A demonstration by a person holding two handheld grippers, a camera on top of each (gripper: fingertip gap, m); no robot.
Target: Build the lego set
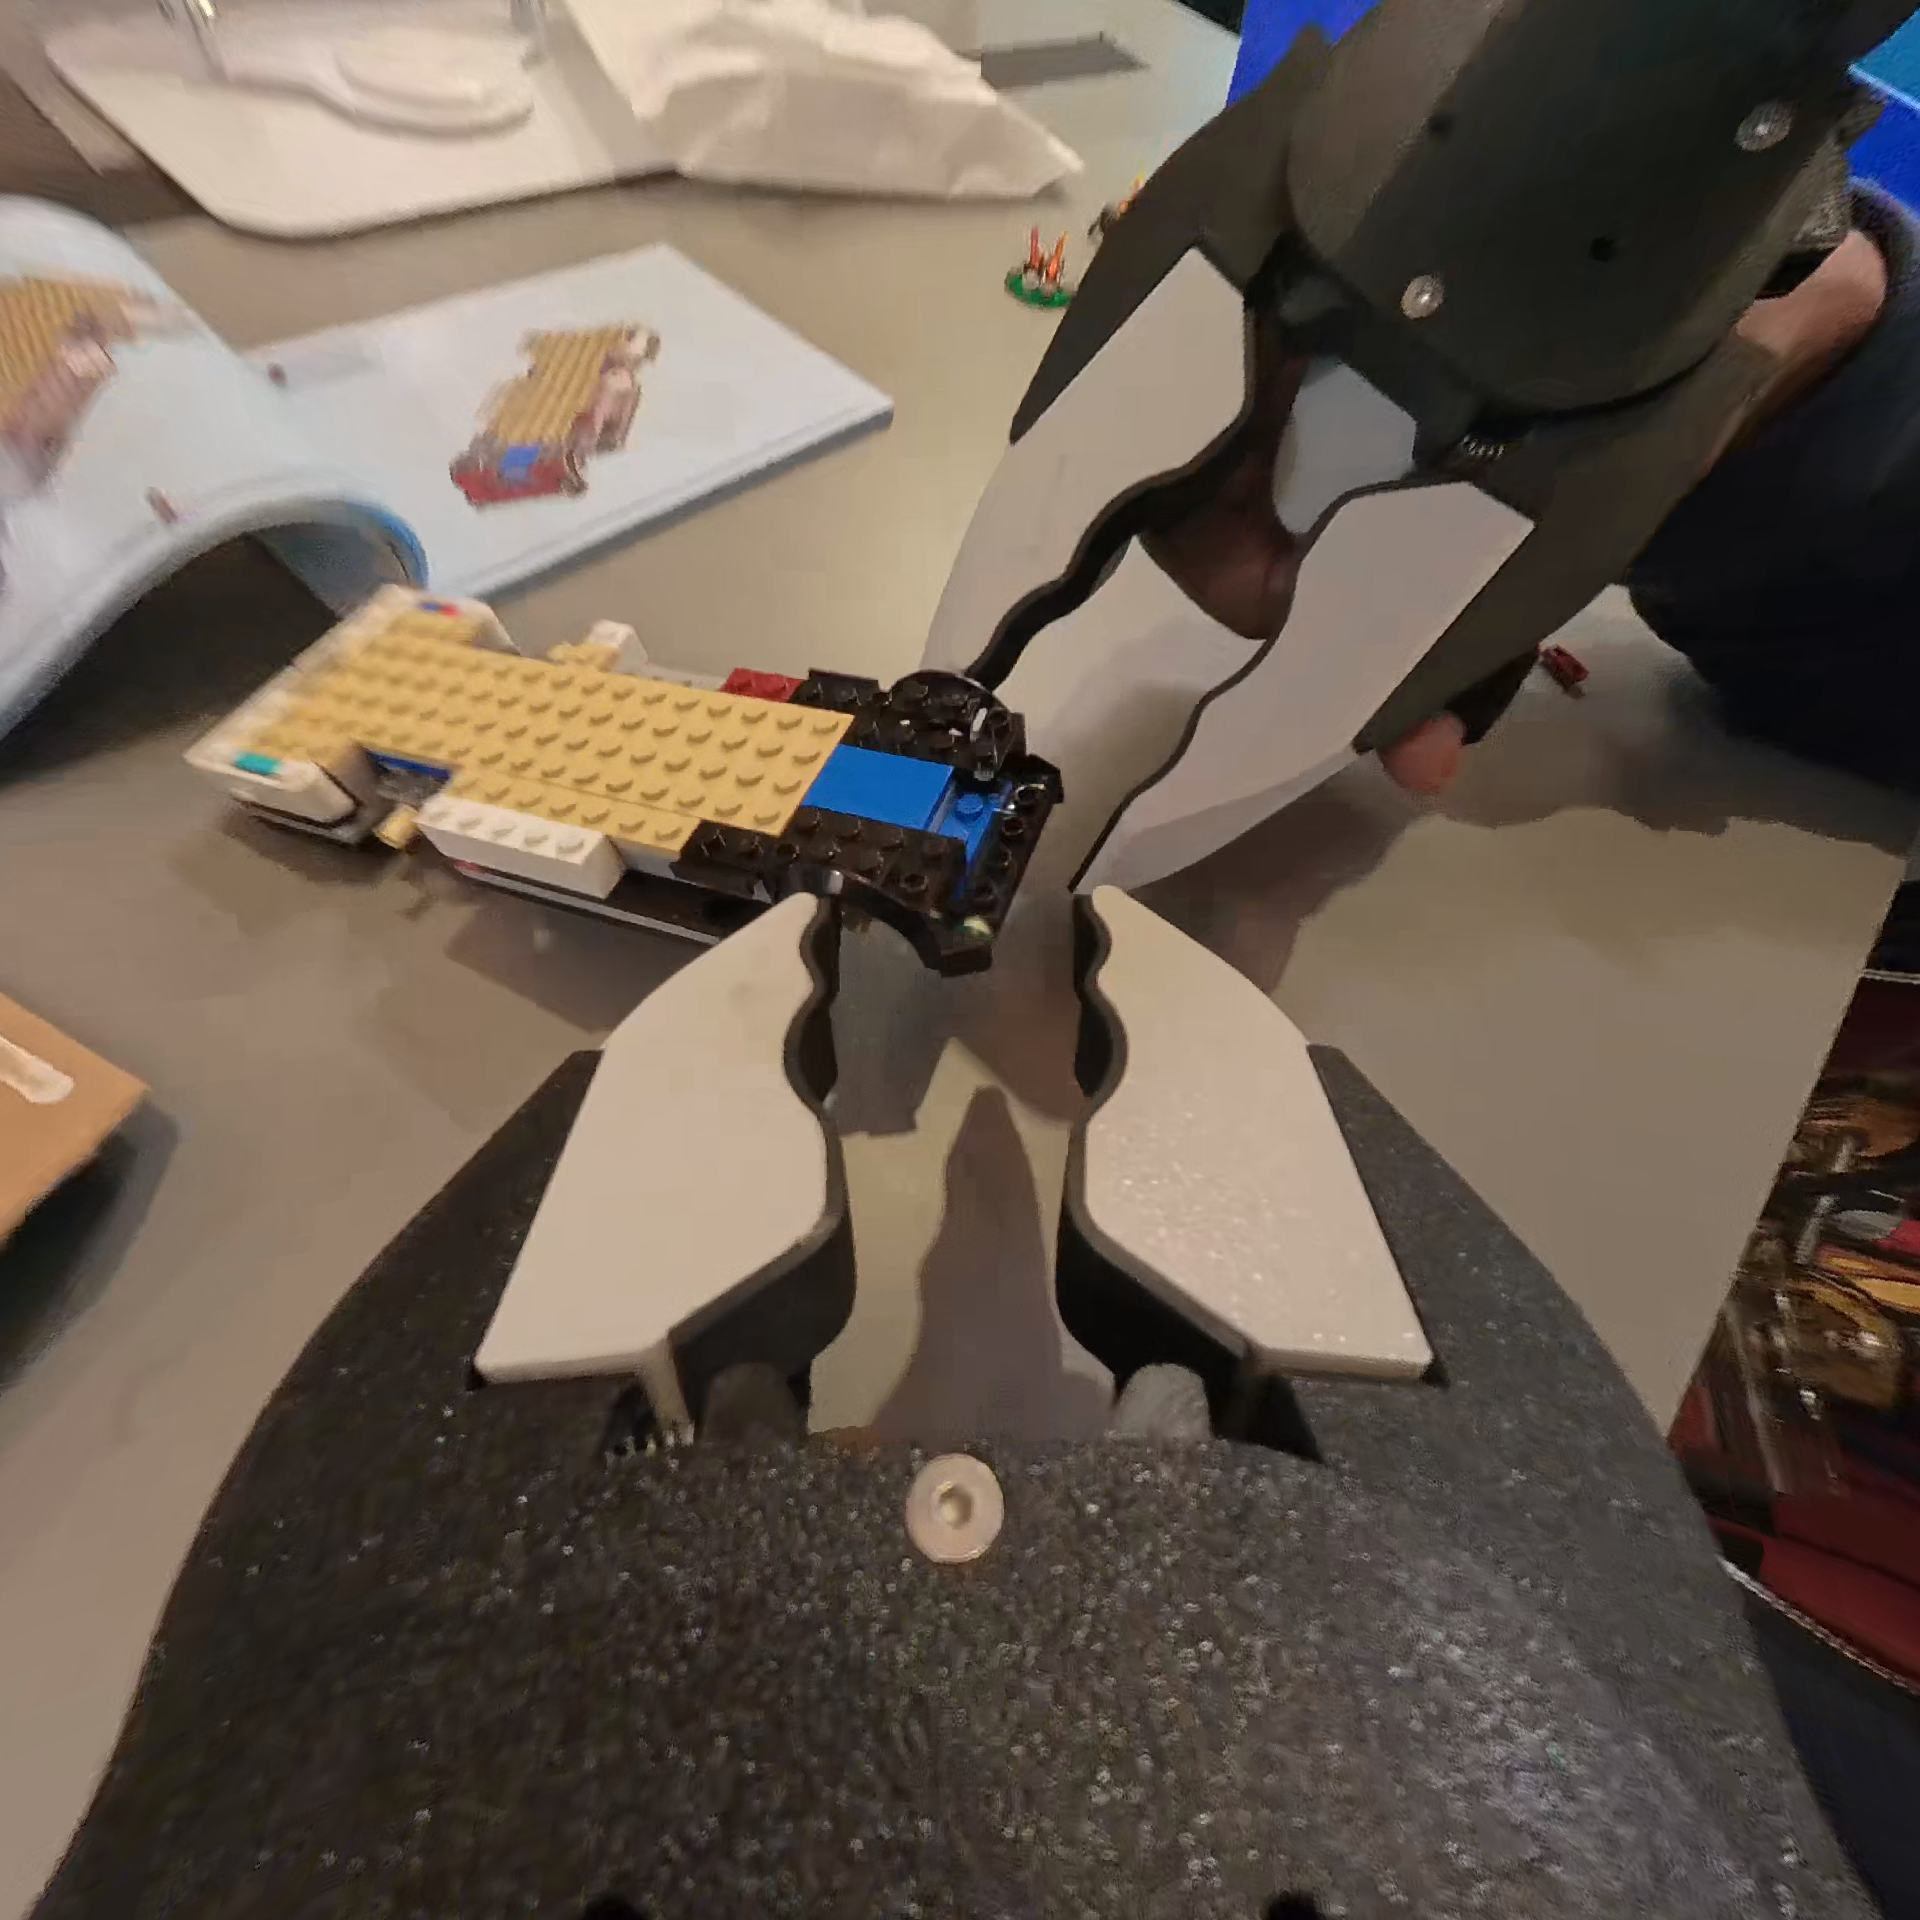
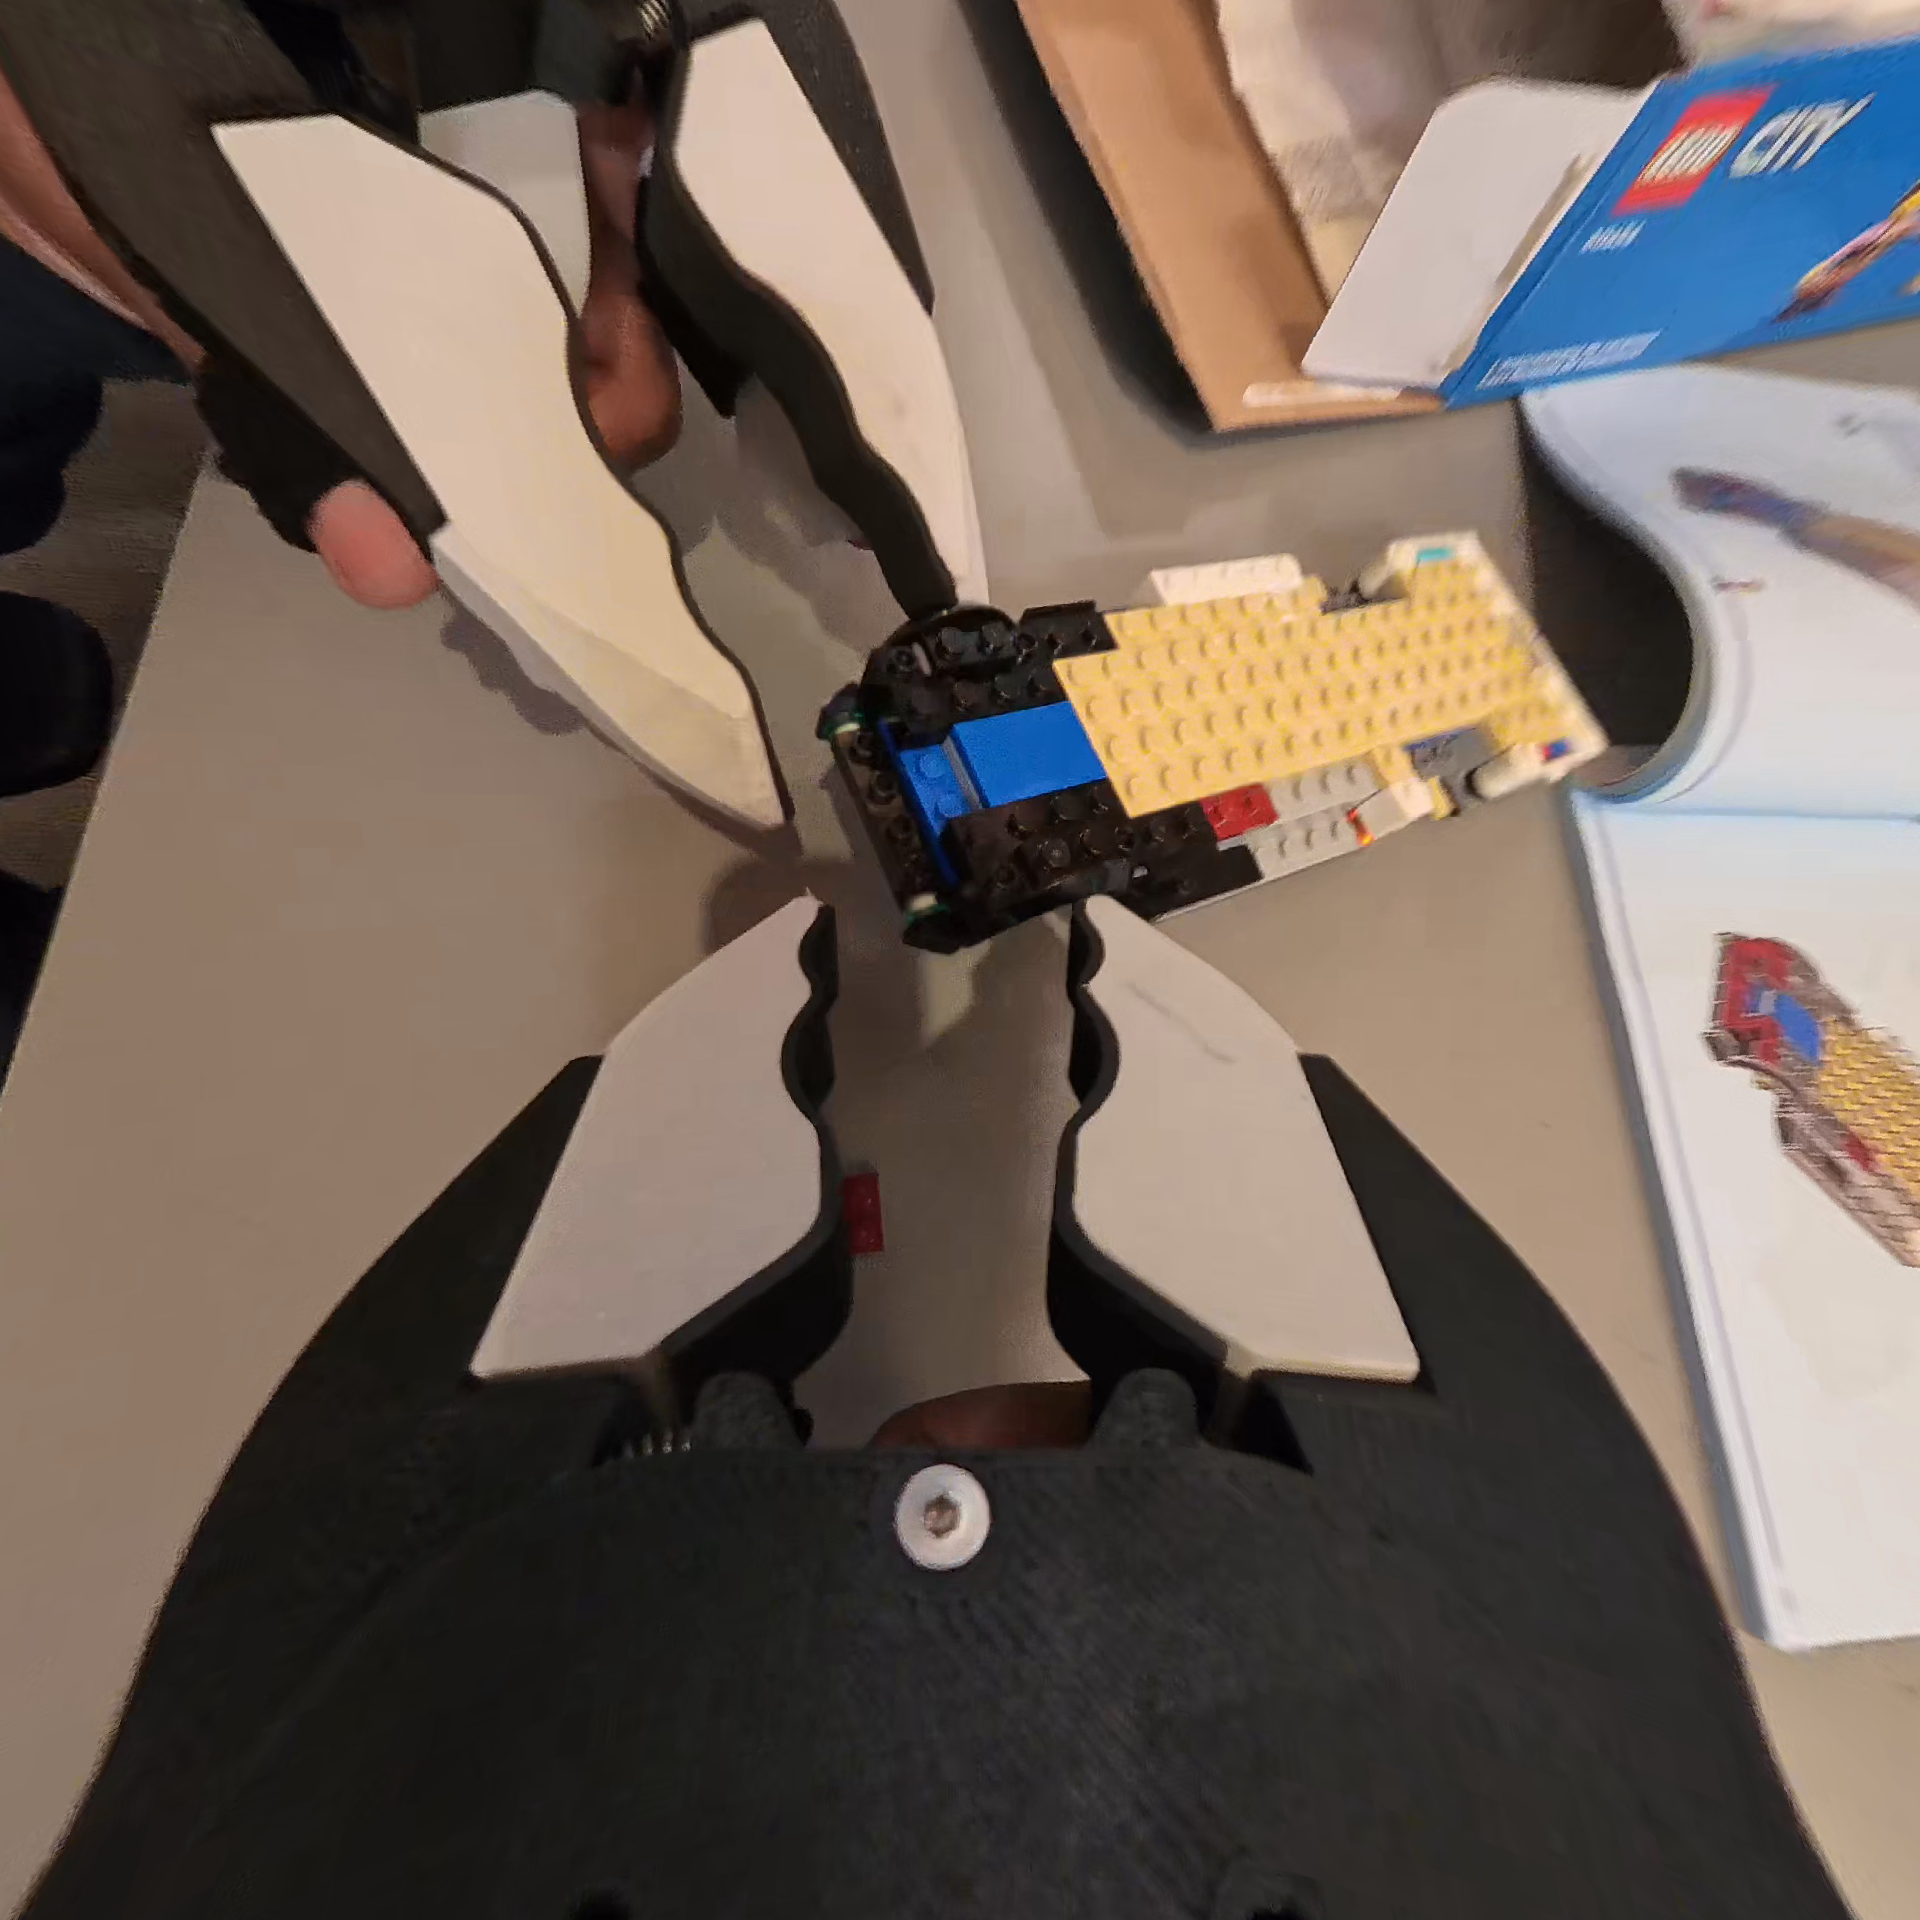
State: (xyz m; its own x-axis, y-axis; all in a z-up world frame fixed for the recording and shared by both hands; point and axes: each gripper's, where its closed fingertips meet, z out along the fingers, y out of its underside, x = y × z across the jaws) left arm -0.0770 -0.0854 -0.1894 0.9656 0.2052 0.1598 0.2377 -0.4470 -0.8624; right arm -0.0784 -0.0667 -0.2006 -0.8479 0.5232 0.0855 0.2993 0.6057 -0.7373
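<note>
A brick model (image 1: 582, 738) with a tan studded top, a blue tile and a black end lies on the grey table (image 1: 312, 1039). My left gripper (image 1: 951, 909) is open. Its left fingertip (image 1: 800, 925) is at the model's near side by the black wheel arch, and the black corner lies between the tips. My right gripper (image 2: 951, 920) is open. Its right fingertip (image 2: 1091, 935) is against the black side of the model (image 2: 1247, 707), and the left one stands off the end. It shows in the left wrist view (image 1: 1029, 779) reaching in from the upper right. Neither gripper clamps the model.
An open instruction booklet (image 1: 644, 416) lies behind the model and also shows in the right wrist view (image 2: 1766, 1195). A blue box (image 2: 1683, 229), brown cardboard (image 2: 1174, 208), a white bag (image 1: 831, 94), a loose red brick (image 2: 864, 1210) and a small green-and-orange piece (image 1: 1039, 270) are around. The tips of both grippers are at nearly the same place.
</note>
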